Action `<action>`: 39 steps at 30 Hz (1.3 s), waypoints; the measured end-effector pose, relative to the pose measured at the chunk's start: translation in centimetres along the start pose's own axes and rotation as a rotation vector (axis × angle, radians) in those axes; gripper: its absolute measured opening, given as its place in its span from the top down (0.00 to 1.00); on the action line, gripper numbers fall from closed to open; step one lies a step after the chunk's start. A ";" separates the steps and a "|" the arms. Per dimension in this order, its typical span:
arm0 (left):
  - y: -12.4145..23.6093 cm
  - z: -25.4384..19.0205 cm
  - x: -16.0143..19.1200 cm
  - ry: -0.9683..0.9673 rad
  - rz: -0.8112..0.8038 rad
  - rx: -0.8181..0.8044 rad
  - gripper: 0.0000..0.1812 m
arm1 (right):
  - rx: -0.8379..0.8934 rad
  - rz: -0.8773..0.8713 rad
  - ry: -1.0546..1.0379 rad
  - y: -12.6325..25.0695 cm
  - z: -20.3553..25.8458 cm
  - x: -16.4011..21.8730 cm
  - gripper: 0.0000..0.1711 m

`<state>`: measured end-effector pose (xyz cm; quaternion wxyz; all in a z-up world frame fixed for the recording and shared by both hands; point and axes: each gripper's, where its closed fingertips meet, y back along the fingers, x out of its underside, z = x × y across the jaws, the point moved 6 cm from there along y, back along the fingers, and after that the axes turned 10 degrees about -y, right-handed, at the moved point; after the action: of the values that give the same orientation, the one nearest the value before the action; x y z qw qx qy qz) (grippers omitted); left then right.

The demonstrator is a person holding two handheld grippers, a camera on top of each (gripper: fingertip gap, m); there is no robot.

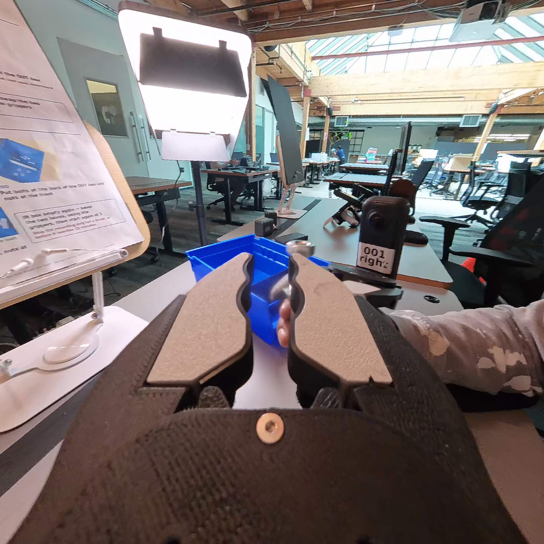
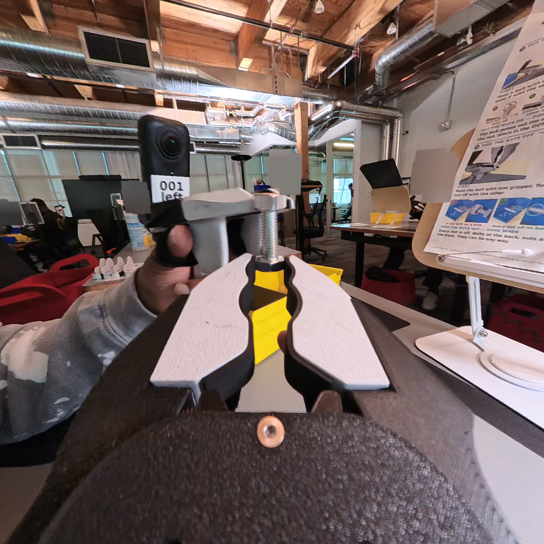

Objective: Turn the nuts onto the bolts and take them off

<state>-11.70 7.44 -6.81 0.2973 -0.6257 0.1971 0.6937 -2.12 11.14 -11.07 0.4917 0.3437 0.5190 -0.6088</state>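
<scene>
In the right wrist view my right gripper [image 2: 269, 262] is shut on a hex nut [image 2: 269, 265] at the near end of a silver bolt [image 2: 269, 232]. The threaded shaft points away from it, up to the bolt head [image 2: 273, 201]. My left gripper [image 2: 253, 206] reaches in from the left with its fingertips at that head. In the left wrist view my left gripper [image 1: 270, 259] has a clear gap between its fingers. The blurred bolt [image 1: 290, 272] lies against the inner edge of the right finger only. The right gripper's camera body [image 1: 382, 232] stands just to the right.
A blue bin [image 1: 265, 265] sits on the white table [image 1: 153, 294] beyond the left fingers. A yellow bin [image 2: 268, 323] sits beyond the right fingers. An instruction sheet on a white stand [image 1: 67, 350] is at the left, and shows at the right in the right wrist view [image 2: 500, 362]. The grippers are tip to tip, or close to it.
</scene>
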 end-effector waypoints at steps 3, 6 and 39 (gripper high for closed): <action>0.3 0.6 0.2 0.003 0.007 -0.029 0.89 | -0.051 -0.035 0.000 0.3 0.4 -0.4 0.90; 0.5 0.3 -0.1 0.052 -0.044 0.034 0.86 | -0.039 -0.029 -0.006 0.3 0.1 -0.4 0.90; -0.4 -0.5 0.6 0.148 -0.030 0.132 0.90 | -0.095 -0.023 -0.039 0.8 0.0 -0.3 0.89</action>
<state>-11.11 7.50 -7.43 0.3328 -0.6571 0.2546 0.6266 -1.25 11.19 -11.02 0.5105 0.3020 0.5416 -0.5957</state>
